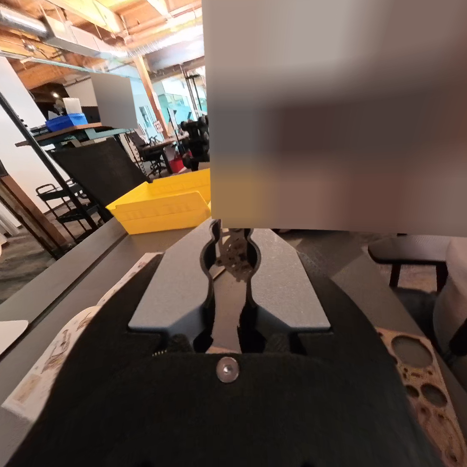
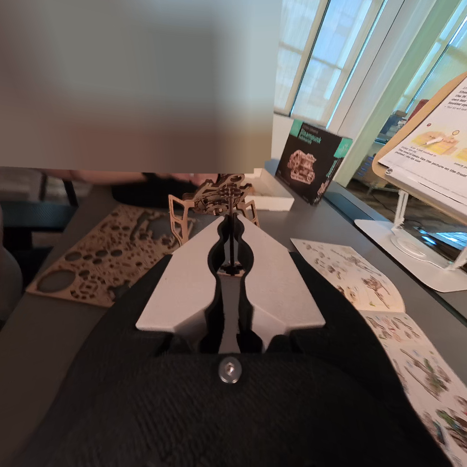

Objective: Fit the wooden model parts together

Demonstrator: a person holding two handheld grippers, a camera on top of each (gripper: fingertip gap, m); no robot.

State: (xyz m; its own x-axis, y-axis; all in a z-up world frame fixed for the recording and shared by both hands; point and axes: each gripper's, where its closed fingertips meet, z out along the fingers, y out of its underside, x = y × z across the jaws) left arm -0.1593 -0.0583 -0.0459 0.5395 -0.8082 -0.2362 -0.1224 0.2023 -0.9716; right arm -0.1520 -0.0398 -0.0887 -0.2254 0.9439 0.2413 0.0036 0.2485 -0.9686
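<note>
My right gripper (image 2: 230, 219) is clamped on a thin axle (image 2: 231, 240) w/ small gear, tip at the wooden model (image 2: 214, 199) just beyond. My left gripper (image 1: 231, 232) pinches that model (image 1: 233, 255). Punched sheet (image 2: 101, 252) lies left, instructions (image 2: 353, 275) right, box (image 2: 310, 161) far.

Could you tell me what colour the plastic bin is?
Yellow plastic bin: left wrist view.

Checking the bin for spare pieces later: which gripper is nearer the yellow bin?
Left. The left gripper points toward the yellow bin just beyond its fingertips; the right gripper faces the wooden model, no bin in view.
</note>
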